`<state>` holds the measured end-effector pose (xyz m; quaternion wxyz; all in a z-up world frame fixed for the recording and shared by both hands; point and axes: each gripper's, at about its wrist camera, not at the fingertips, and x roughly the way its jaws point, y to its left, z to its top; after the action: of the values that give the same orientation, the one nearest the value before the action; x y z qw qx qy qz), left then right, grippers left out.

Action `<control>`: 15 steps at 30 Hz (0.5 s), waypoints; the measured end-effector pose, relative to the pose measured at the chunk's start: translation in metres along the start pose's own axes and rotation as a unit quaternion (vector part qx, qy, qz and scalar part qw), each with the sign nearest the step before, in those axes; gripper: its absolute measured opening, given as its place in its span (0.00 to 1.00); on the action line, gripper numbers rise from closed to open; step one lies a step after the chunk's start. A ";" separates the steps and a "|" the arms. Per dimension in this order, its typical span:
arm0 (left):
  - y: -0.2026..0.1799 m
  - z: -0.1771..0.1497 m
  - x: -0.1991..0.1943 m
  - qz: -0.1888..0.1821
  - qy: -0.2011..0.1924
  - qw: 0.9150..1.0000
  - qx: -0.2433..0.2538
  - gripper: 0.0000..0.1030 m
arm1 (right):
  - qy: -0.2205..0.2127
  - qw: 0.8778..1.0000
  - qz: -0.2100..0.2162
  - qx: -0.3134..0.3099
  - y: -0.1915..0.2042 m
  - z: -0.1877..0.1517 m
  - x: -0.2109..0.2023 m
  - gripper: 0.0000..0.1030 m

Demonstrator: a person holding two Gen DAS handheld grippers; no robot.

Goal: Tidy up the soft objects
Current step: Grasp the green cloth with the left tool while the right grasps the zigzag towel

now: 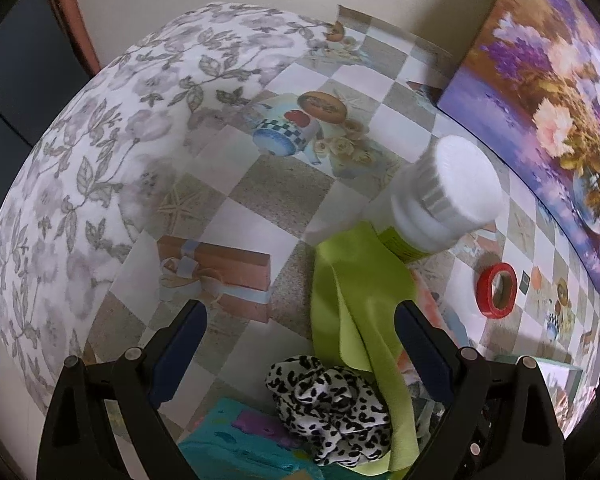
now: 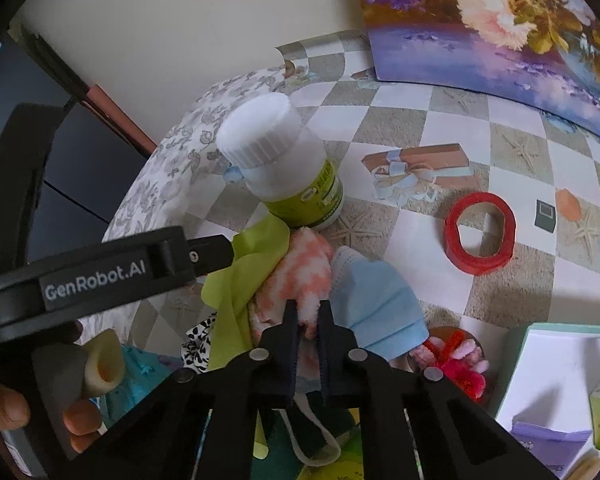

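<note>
A pile of soft things lies at the table's near edge: a lime green cloth (image 1: 360, 292) (image 2: 244, 276), a black-and-white spotted scrunchie (image 1: 332, 412), a pink-and-white fluffy cloth (image 2: 300, 272) and a blue face mask (image 2: 376, 300). My left gripper (image 1: 300, 320) is open and empty, above the green cloth and scrunchie. In the right wrist view the left gripper's body (image 2: 100, 276) shows beside the pile. My right gripper (image 2: 308, 312) is shut on the fluffy pink-and-white cloth, next to the mask.
A white-capped bottle with a green label (image 1: 440, 200) (image 2: 288, 164) stands on the green cloth's far edge. A red tape roll (image 1: 496, 288) (image 2: 480, 232) lies to the right. A flower painting (image 1: 548, 92) leans at the back. A white box (image 2: 560, 392) holds items at right. Red and pink pipe cleaners (image 2: 456, 360) lie near it.
</note>
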<state>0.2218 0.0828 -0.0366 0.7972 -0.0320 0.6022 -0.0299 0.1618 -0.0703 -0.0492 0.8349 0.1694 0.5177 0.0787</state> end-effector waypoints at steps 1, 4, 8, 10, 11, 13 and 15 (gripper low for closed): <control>-0.002 0.000 0.000 0.000 0.000 1.000 0.005 0.92 | 0.000 1.000 0.001 0.002 -0.001 0.000 -0.001 0.09; -0.010 -0.001 0.000 -0.001 -0.003 1.000 0.020 0.92 | 0.002 1.000 0.002 0.013 -0.008 -0.001 -0.001 0.09; -0.020 -0.003 0.002 0.005 -0.004 0.999 0.042 0.90 | 0.007 1.000 0.009 0.026 -0.016 -0.003 -0.001 0.09; -0.024 -0.005 0.004 0.007 0.000 0.999 0.052 0.79 | 0.007 0.999 0.012 0.028 -0.018 -0.003 -0.002 0.09; -0.026 -0.005 0.006 0.006 0.004 0.998 0.058 0.76 | 0.008 0.999 0.012 0.029 -0.018 -0.004 -0.002 0.09; -0.030 -0.007 0.011 0.001 0.012 0.998 0.066 0.69 | 0.009 0.999 0.013 0.031 -0.019 -0.004 -0.002 0.09; -0.033 -0.009 0.015 -0.005 0.018 0.997 0.069 0.61 | 0.011 0.999 0.014 0.033 -0.021 -0.005 0.000 0.09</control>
<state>0.2172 0.0488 -0.0504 0.7861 0.0211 0.6131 -0.0758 0.1565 -0.0886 -0.0582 0.8218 0.2037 0.5267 0.0749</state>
